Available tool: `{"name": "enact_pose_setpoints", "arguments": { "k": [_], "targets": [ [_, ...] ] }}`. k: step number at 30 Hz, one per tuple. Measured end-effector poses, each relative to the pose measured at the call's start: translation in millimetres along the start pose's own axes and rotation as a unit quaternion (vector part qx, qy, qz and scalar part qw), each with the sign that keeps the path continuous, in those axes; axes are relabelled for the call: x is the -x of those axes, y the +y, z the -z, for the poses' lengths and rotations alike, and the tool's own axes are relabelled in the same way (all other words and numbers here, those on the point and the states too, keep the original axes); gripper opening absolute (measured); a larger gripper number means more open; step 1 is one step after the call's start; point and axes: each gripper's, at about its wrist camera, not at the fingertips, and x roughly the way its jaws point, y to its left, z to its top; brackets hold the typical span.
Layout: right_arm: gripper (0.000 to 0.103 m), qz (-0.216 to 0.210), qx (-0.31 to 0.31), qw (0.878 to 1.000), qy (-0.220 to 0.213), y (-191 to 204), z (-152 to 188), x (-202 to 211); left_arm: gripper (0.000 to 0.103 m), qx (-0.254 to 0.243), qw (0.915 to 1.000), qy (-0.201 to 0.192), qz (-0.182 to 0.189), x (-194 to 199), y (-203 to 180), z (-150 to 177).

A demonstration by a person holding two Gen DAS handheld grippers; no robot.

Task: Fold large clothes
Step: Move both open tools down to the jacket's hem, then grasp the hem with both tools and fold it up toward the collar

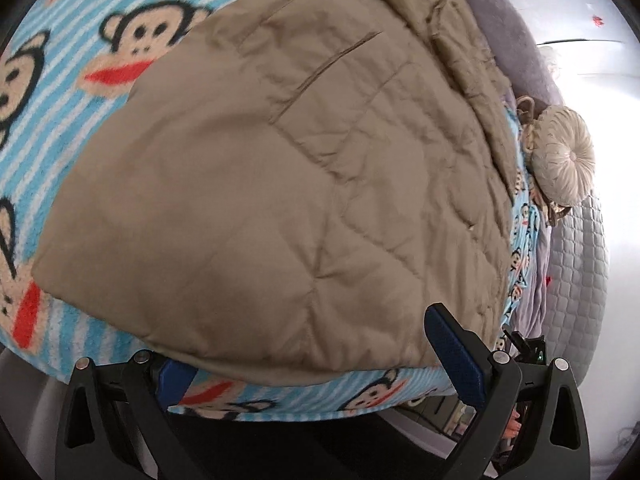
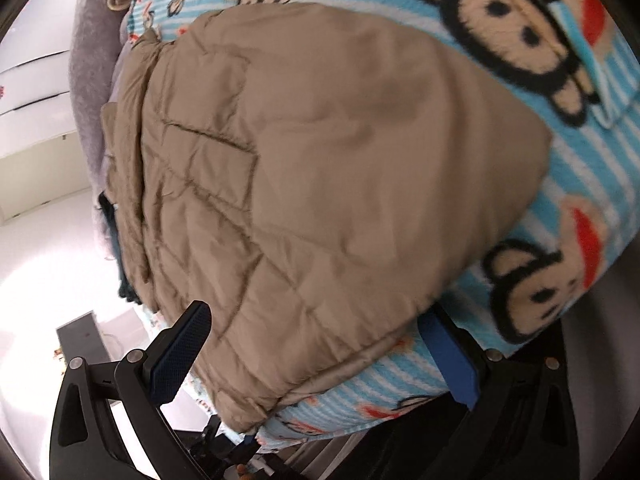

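Note:
A tan quilted jacket lies spread on a blue striped monkey-print blanket on a bed. Its near rounded edge fills the space between the blue-padded fingers of my left gripper, which stands wide open; the left pad is partly under the fabric. In the right wrist view the same jacket lies on the blanket, and its hem corner hangs between the spread fingers of my right gripper, also open. Neither pair of jaws pinches the cloth.
A round beige pleated cushion and a grey pillow lie at the far side of the bed. A grey quilted mattress shows at the right. A dark garment peeks from under the jacket's left edge.

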Motion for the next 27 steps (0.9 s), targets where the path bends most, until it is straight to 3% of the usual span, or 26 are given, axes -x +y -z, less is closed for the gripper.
{"name": "enact_pose_setpoints", "arguments": {
  "k": [3,5,6,7,8,10,18,27],
  "targets": [
    [0.083,-0.008,-0.006,1.000,0.004,0,-1,0,0.092,-0.011,0.9999,-0.003,0.004,-1,-9,-2],
    [0.066,-0.008,-0.020,1.000,0.010,-4,-3,-3,0.077,-0.010,1.0000,0.000,0.000,-3,-10,-5],
    [0.063,-0.012,-0.026,1.000,0.012,-7,-3,-3,0.069,-0.006,1.0000,0.001,-0.001,-5,-10,-7],
    [0.054,-0.016,-0.032,0.999,0.014,-10,-4,-3,0.048,-0.004,1.0000,0.004,0.000,-6,-10,-7],
    [0.035,-0.021,-0.036,0.999,0.017,-11,-4,-3,0.028,-0.001,1.0000,0.008,0.001,-7,-10,-9],
    [0.013,-0.018,-0.033,0.999,0.018,-11,-5,-2,0.017,0.001,0.9999,0.003,0.012,-4,-11,-13],
    [0.008,-0.016,0.066,0.997,0.027,38,-15,10,0.017,-0.060,0.9963,-0.053,0.032,36,-63,-33],
    [0.007,-0.050,0.178,0.983,0.006,137,-57,50,0.017,-0.117,0.9815,-0.145,0.044,81,-153,-92]
  ]
}}
